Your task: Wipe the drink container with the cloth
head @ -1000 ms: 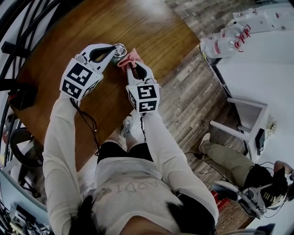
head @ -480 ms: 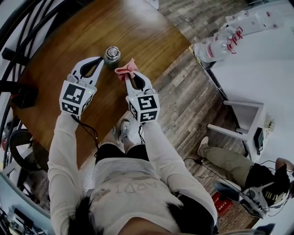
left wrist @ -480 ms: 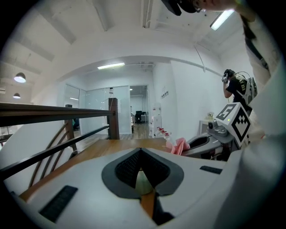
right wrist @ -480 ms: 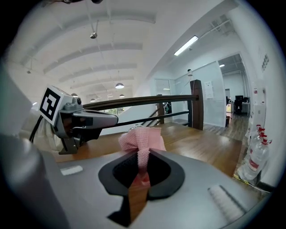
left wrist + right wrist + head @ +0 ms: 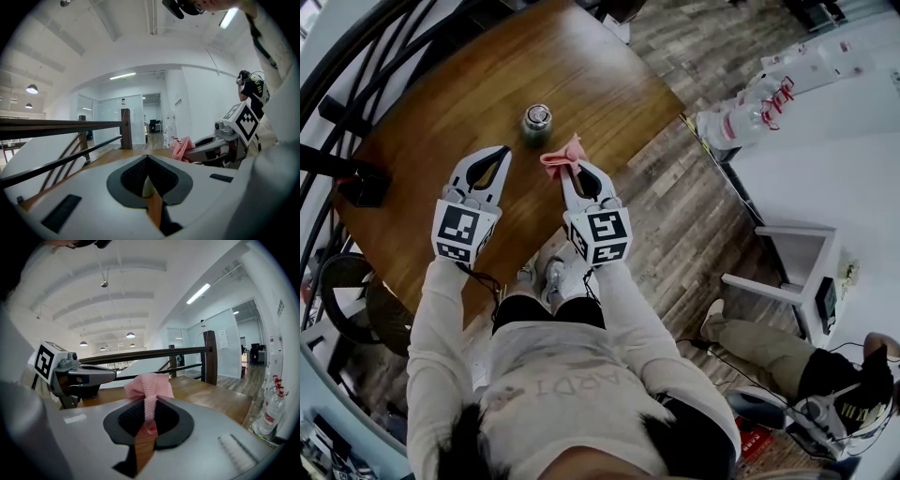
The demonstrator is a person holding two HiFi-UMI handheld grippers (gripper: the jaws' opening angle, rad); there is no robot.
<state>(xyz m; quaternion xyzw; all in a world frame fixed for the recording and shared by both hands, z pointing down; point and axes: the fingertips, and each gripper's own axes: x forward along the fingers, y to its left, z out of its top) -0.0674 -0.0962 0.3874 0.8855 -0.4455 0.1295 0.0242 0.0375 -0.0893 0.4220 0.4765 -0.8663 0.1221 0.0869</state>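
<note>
Shows a brown wooden table (image 5: 422, 112) beside plank flooring (image 5: 694, 216) and a railing (image 5: 61, 124), drink container (image 5: 536, 122) standing free, right gripper (image 5: 566, 169) clamped on pink cloth (image 5: 562, 154), left gripper (image 5: 503, 150) closed, empty.

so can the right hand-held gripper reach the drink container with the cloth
Probably yes: only bare table lies between the cloth in the right hand-held gripper and the drink container.
</note>
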